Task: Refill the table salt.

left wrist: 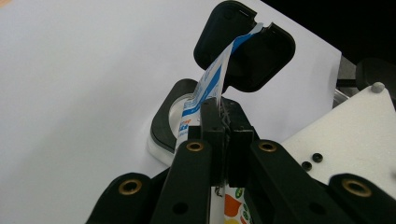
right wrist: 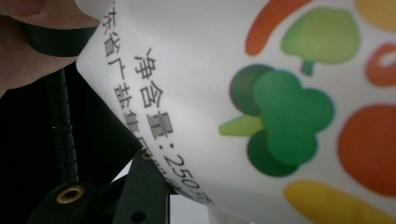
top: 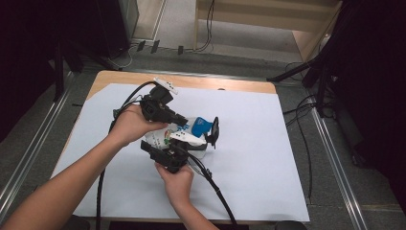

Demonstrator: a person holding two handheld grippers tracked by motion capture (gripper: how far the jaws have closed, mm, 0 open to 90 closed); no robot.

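A white bag [top: 178,130] with a blue top and printed vegetables hangs tilted over the middle of the table. My left gripper [top: 181,120] is shut on the bag's serrated top edge [left wrist: 211,77]; in the left gripper view, my left gripper [left wrist: 223,111] has its jaws pressed together there. From the near side, my right gripper [top: 186,143] is closed around the bag's body. The printed side of the bag [right wrist: 243,93] sits close up in the right gripper view, against one black finger [right wrist: 140,186]. Under the bag's mouth is a small black container [left wrist: 163,123] with its hinged lid [left wrist: 243,46] standing open.
A white sheet [top: 249,158] covers the wooden table [top: 225,84]. Cables trail from both grippers toward the near edge [top: 218,191]. Metal rails, stands and floor cables surround the table. A hand [right wrist: 18,56] and a black cable [right wrist: 60,130] lie behind the bag.
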